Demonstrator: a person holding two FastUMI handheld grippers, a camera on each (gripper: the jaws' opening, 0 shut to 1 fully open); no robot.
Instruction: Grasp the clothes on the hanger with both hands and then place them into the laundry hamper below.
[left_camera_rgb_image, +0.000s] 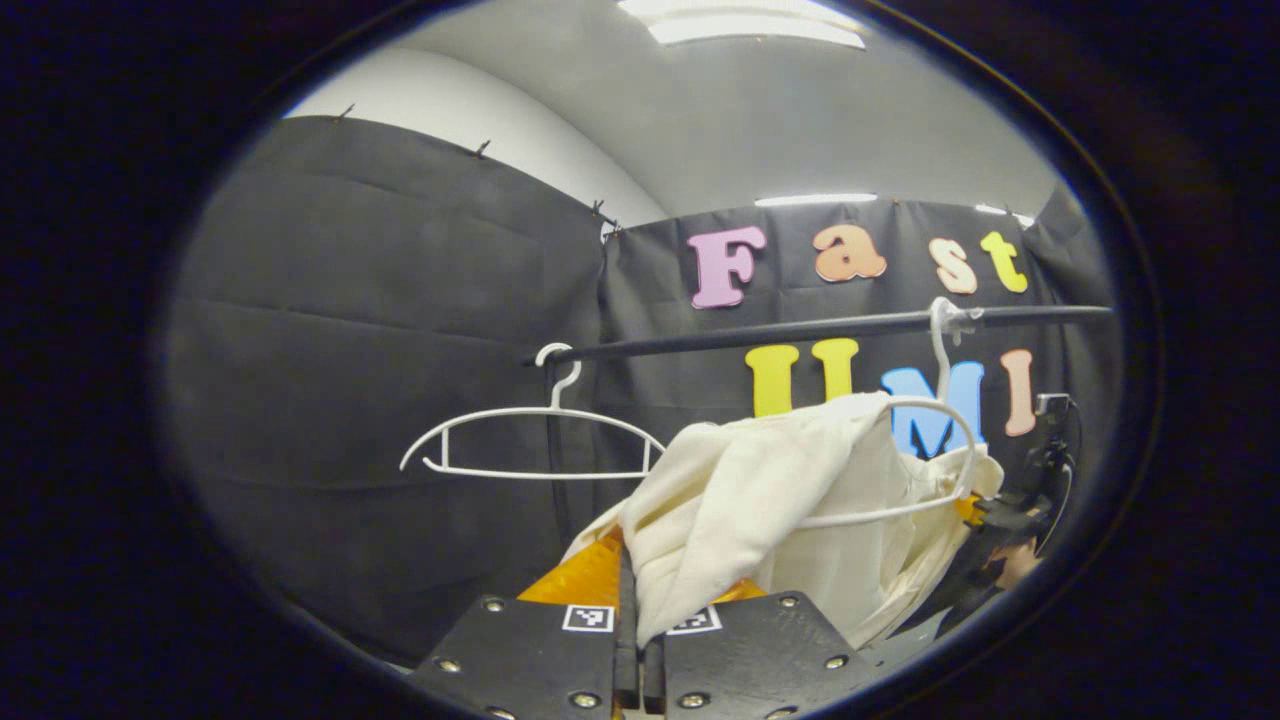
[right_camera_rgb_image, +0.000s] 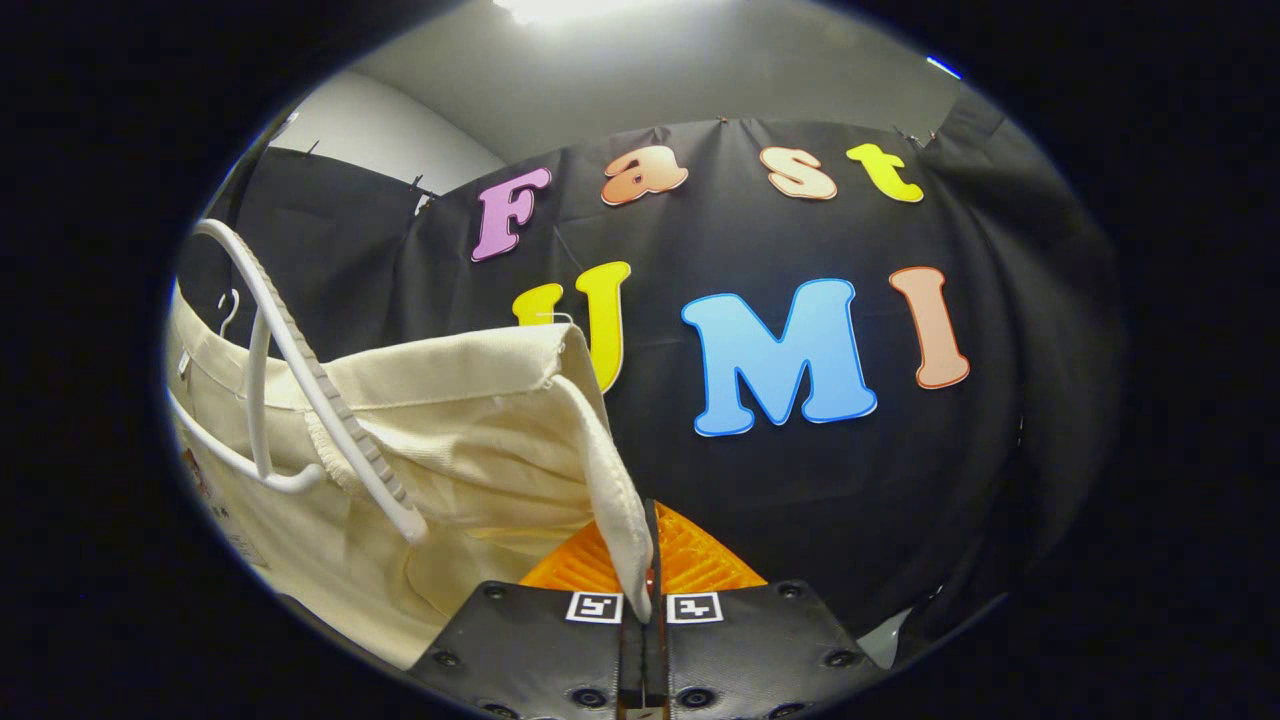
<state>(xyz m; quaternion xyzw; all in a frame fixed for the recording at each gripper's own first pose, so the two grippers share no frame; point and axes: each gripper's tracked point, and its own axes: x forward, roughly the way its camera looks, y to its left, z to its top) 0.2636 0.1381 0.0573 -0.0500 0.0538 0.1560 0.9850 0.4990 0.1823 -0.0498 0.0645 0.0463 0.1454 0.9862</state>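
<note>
In the left gripper view, the left gripper (left_camera_rgb_image: 640, 600) is pinching a fold of the cream garment (left_camera_rgb_image: 740, 500) between its 2 orange fingers (left_camera_rgb_image: 580, 575) — both pads are pressing on the cloth. The garment is hanging half-off a white hanger (left_camera_rgb_image: 930, 440), which is hooked on a black rail (left_camera_rgb_image: 800, 328). A second, bare white hanger (left_camera_rgb_image: 530, 440) is hanging further left on the same rail. The other gripper (left_camera_rgb_image: 1010, 520) is showing at the garment's far edge.

In the right gripper view, the right gripper (right_camera_rgb_image: 648, 575) is clamping the garment's hem (right_camera_rgb_image: 610, 480) — the fingers are closed on the fabric, and the white hanger (right_camera_rgb_image: 310, 400) is tilting steeply inside the cloth.
</note>
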